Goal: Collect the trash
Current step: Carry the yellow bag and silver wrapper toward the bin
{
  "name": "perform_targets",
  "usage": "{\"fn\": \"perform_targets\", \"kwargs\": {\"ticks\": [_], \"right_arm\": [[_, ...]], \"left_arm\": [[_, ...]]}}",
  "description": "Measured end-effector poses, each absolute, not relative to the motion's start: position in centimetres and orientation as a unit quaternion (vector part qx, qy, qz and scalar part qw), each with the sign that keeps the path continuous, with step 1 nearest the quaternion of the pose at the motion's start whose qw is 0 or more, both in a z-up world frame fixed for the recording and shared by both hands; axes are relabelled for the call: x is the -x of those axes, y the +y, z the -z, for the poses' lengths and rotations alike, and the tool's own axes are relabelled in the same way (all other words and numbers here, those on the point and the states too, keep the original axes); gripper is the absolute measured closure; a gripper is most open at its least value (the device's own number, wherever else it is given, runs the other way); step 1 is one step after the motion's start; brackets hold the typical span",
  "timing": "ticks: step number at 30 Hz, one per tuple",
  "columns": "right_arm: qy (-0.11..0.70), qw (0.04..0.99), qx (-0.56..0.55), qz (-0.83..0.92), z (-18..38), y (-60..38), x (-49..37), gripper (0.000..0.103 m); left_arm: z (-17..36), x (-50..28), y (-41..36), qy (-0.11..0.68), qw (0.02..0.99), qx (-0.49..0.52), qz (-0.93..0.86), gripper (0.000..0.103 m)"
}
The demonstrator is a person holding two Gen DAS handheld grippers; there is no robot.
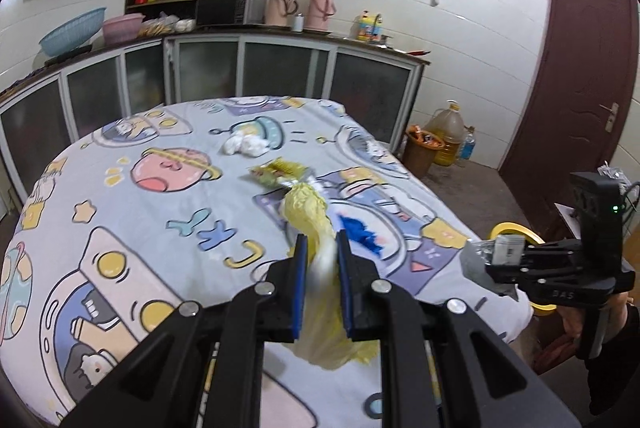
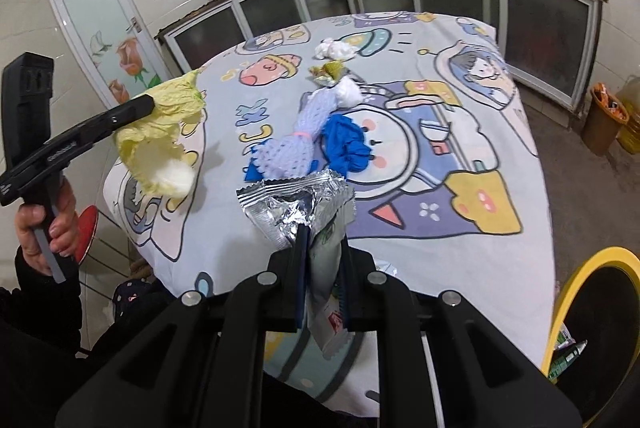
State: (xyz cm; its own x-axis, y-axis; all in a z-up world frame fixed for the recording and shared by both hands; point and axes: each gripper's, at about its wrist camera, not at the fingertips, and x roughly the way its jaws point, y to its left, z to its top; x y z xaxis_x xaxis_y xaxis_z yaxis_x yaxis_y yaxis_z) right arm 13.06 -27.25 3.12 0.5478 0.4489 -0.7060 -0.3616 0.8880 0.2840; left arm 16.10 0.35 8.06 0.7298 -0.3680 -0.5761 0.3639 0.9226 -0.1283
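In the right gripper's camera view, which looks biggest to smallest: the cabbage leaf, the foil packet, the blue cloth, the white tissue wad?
1. Cabbage leaf and foil packet: alike, both near the camera, so unsure.
2. Blue cloth.
3. White tissue wad, smallest and farthest.

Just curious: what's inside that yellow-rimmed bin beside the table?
In the bin, only green packaging shows near the rim. The rest of its dark inside is cut off, so I cannot tell.
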Motion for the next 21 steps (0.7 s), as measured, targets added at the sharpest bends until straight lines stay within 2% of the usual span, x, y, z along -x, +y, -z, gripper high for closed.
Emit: {"fn": "perform_targets", "kwargs": {"ticks": [21], "right_arm": [[0.391, 0.899, -0.12, -0.154, -3.1, -36.9, -10.2, 0.09]], "left_arm": [[-10.2, -15.1, -9.9, 0.295, 0.909, -0.052, 0.29, 0.09]]}}
